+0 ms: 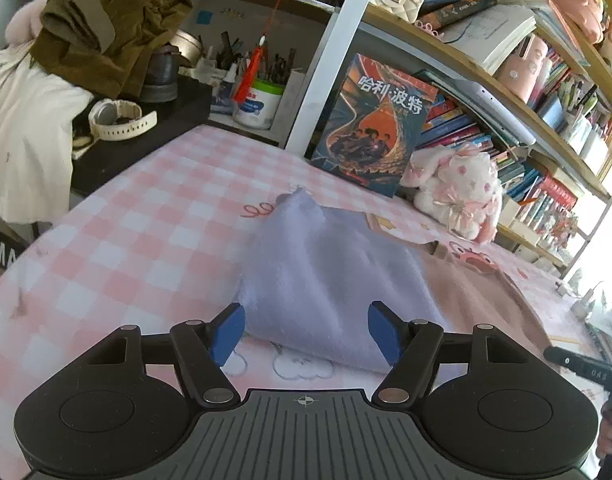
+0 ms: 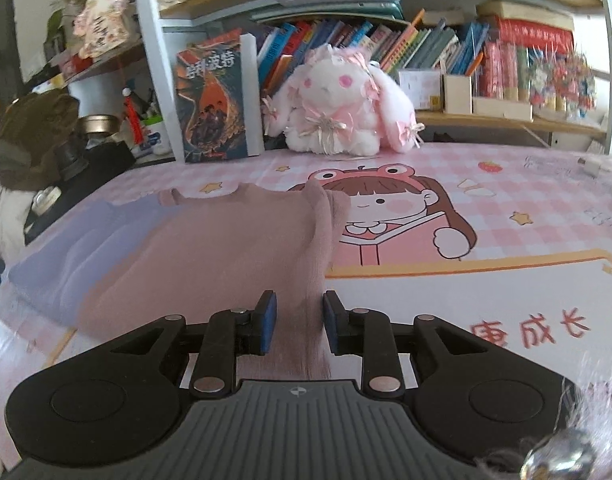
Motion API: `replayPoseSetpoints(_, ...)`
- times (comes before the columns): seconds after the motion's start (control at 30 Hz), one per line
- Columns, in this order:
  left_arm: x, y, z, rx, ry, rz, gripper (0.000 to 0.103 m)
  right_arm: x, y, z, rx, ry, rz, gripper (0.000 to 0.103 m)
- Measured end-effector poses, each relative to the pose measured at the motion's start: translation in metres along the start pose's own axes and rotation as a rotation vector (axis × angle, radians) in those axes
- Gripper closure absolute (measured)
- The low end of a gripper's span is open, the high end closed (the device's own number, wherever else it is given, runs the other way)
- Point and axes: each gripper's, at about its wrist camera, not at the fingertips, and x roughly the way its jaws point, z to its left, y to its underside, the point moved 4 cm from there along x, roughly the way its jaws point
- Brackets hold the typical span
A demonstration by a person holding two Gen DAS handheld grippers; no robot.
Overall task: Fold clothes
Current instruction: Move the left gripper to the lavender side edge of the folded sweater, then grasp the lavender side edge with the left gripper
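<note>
**On the pink desk, two soft cloths are being folded**

On the desk (image 2: 506, 208), a pink cloth (image 2: 226, 248) is laid flat, and a purple cloth (image 1: 326, 272) is laid just beside it, with their edges touching. Both are kept near the front edge, likely so that they can be reached with ease.

The left gripper (image 1: 304, 334) is held low over the near edge of the purple cloth. Its fingers (image 1: 228, 334) are spread wide, and nothing is pinched by them. The purple cloth is already doubled over, so this side seems to be done for now.

The right gripper (image 2: 296, 324) is pointed at the right edge of the pink cloth, where a thick roll of cloth is bunched up. Its fingers (image 2: 268, 322) are held a little apart, with the cloth between them. The cloth does not look squeezed, so it seems to be let go.

At the back of the desk, a big book (image 2: 214, 108) is stood up and a plush bunny (image 2: 338, 112) is sat beside it. Both are well apart from the cloths, so little is in the way. At the left, a watch (image 1: 118, 118) is laid on a black box, and a brown garment (image 1: 110, 24) is piled above it.
</note>
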Motion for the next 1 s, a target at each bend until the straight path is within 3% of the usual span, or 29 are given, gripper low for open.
replayPoseSetpoints(0.33, 0.005, 0.018, 0.007, -0.237, 0.088, 0.051, 0.033, -0.030, 0.019, 0.013, -0.113, -0.008, -0.033, 0.068)
replayPoseSetpoints(0.53, 0.015, 0.025, 0.020, -0.453, 0.123, 0.072, 0.033, -0.030, 0.025, 0.013, -0.113, -0.030, -0.011, 0.067)
replayPoseSetpoints(0.73, 0.022, 0.023, 0.025, -0.515, 0.069, 0.072, 0.034, -0.030, 0.027, 0.012, -0.115, -0.036, -0.016, 0.067)
replayPoseSetpoints(1.0, 0.027, 0.016, 0.026, -0.518, 0.020, 0.057, 0.034, -0.026, 0.026, 0.012, -0.130, -0.054, -0.019, 0.063)
